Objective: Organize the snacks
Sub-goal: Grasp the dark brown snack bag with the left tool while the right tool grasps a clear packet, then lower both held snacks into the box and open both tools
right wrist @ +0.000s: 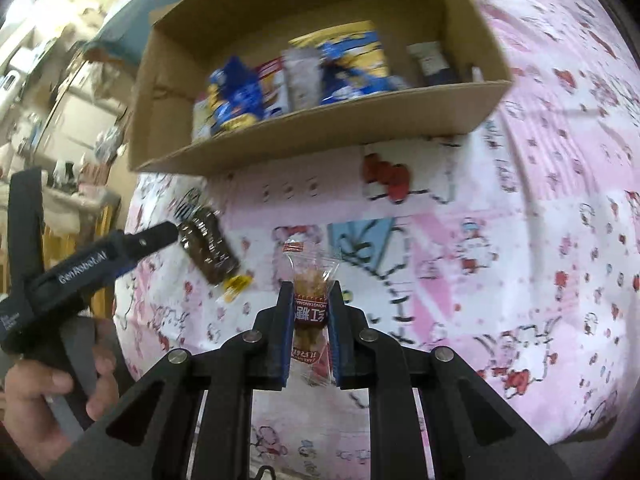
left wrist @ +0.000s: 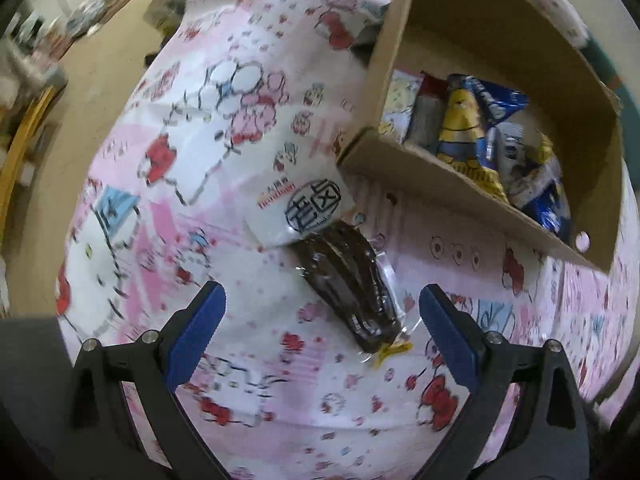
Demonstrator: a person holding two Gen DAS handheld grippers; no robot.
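A dark brown snack in a clear wrapper with a white label (left wrist: 348, 276) lies on the pink cartoon-print cloth, just in front of a cardboard box (left wrist: 440, 176). My left gripper (left wrist: 320, 316) is open, its blue pads either side of the snack's near end, not touching it. The same snack shows in the right wrist view (right wrist: 210, 250), with the left gripper (right wrist: 160, 236) beside it. My right gripper (right wrist: 311, 312) is shut on a small red-labelled snack packet (right wrist: 311, 308), held above the cloth in front of the box (right wrist: 320, 128).
The box holds several snack bags, blue, yellow and silver (left wrist: 480, 140), also seen in the right wrist view (right wrist: 304, 76). The cloth-covered table (right wrist: 520, 240) spreads to the right. A wooden chair (left wrist: 24, 148) and room clutter lie to the left beyond the table edge.
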